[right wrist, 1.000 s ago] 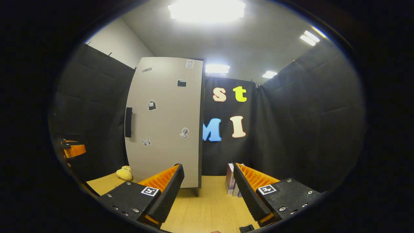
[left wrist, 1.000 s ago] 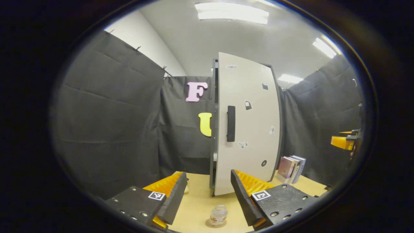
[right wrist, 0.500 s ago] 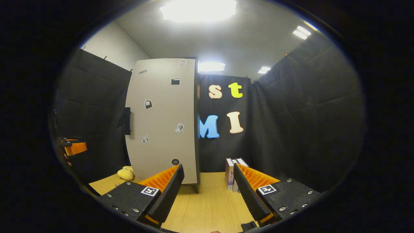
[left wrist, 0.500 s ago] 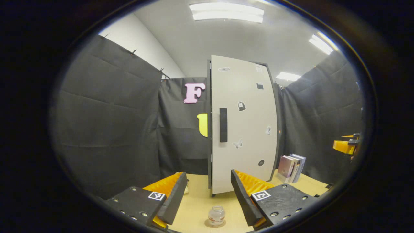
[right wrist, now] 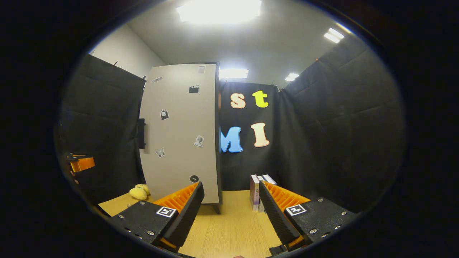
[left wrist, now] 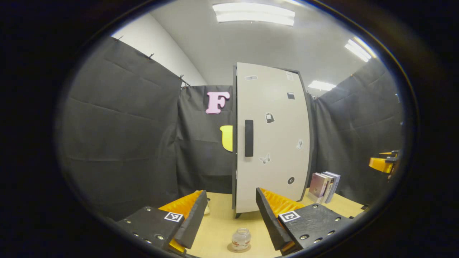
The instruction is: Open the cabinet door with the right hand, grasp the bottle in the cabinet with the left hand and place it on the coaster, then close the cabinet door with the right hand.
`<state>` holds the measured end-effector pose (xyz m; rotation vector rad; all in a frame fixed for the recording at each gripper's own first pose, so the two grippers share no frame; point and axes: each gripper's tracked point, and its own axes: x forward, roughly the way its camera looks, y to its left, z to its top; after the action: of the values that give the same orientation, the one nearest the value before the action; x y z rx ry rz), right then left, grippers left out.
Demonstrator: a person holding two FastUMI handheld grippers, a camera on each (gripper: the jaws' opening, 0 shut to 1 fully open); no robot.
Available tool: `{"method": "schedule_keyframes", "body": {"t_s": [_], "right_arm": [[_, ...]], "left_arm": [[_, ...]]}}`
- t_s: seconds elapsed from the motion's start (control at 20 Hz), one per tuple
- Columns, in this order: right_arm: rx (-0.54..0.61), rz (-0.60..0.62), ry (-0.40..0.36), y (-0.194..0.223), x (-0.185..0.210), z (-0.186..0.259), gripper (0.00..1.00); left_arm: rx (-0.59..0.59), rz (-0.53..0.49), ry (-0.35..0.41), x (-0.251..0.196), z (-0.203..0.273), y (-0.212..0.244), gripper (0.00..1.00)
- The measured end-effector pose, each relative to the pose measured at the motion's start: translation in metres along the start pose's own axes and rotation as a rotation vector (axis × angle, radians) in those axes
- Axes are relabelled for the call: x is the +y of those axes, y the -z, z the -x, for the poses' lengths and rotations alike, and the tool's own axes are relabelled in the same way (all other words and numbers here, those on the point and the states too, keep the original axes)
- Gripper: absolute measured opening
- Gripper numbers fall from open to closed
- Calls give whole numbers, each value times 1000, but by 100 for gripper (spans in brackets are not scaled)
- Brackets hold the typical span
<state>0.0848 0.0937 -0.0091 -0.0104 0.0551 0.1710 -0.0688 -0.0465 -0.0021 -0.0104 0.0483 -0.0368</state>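
Standing upright on coaster (left wrist: 241, 248): bottle (left wrist: 241, 239), mouth up; both hand-held grippers released.

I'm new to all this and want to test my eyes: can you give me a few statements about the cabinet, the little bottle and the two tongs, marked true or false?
1. The cabinet door is shut. True.
2. The bottle stands on the coaster. True.
3. The left tongs clamp the bottle. False: they are open, with the bottle standing free between them.
4. The right tongs grip the door handle. False: they are open and hold nothing.
5. Books stand beside the cabinet. True.
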Motion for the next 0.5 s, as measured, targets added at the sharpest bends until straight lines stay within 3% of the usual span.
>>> {"method": "schedule_keyframes", "body": {"t_s": [0.05, 0.15, 0.5], "right_arm": [[-2, 0, -1, 0, 1, 0, 95], [-8, -2, -2, -2, 2, -1, 95], [-2, -2, 3, 1, 4, -4, 95]], "left_arm": [[-1, -7, -1, 0, -1, 0, 84], [0, -8, -2, -1, -3, 0, 81], [-1, -7, -5, 0, -4, 0, 84]]}}
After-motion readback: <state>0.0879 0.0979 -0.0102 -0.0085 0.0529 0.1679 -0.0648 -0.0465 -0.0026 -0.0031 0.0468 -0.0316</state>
